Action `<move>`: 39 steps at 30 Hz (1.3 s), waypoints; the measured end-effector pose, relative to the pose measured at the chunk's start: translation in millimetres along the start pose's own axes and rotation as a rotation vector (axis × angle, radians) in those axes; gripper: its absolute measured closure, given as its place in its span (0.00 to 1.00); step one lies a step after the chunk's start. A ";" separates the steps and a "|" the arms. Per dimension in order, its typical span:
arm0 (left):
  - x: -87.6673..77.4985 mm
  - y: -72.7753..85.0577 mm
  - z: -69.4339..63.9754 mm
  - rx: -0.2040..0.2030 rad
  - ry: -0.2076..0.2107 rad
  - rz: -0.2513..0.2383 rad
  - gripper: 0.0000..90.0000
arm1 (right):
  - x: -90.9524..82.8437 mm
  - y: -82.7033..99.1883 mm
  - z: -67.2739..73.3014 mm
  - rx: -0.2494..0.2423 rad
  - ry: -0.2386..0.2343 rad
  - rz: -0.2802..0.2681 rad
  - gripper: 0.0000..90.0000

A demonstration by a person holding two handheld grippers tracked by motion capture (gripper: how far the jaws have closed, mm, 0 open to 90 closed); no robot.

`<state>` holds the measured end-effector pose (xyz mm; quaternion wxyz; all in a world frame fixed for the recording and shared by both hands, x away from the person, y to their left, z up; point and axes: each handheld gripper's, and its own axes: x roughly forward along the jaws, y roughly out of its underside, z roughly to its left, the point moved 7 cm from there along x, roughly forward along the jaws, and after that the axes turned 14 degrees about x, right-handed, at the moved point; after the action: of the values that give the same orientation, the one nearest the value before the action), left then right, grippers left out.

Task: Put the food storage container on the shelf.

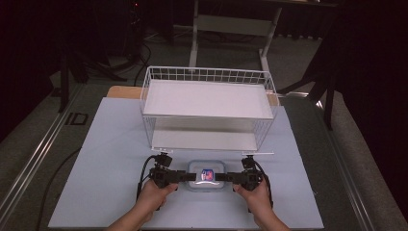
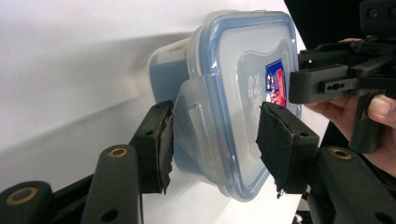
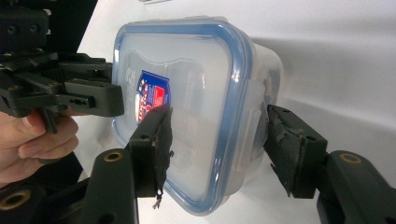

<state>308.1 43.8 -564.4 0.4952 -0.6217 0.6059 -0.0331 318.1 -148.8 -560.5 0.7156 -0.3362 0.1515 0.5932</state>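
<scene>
Pale blue table (image 1: 106,159) in a dim room; desk frame on the floor beyond. White wire basket rack (image 1: 208,108), two-tiered, stands mid-table, just behind the work. Clear lidded food container (image 1: 207,175), blue seal, red-and-blue sticker, rests on the near table edge between both tools. Left gripper (image 1: 186,176): jaws pinching the container's left end across its side latch (image 2: 196,116), pads pressed on lid and underside. Right gripper (image 1: 226,177): jaws clamped over the right end likewise. Both hands (image 1: 156,192) low, forearms entering from below, grippers levelled inward, facing each other.
</scene>
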 end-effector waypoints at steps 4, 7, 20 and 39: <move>-1.6 2.9 -4.0 0.025 -0.020 -0.007 0.54 | -1.6 4.5 1.7 -0.039 0.006 -0.025 0.48; -2.8 5.2 -8.3 0.036 -0.044 -0.022 0.55 | -3.1 8.1 2.5 -0.067 0.003 -0.050 0.49; -7.9 2.1 -11.1 0.032 -0.076 -0.074 0.56 | -4.5 9.3 8.0 -0.085 0.008 -0.085 0.49; -37.3 -75.1 -6.3 0.145 -0.122 -0.182 0.56 | -24.0 -56.1 50.0 -0.148 -0.035 -0.224 0.49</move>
<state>348.3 52.6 -491.0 0.5697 -0.6375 0.5119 -0.0836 356.3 -137.6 -492.4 0.7530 -0.3926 0.0562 0.5251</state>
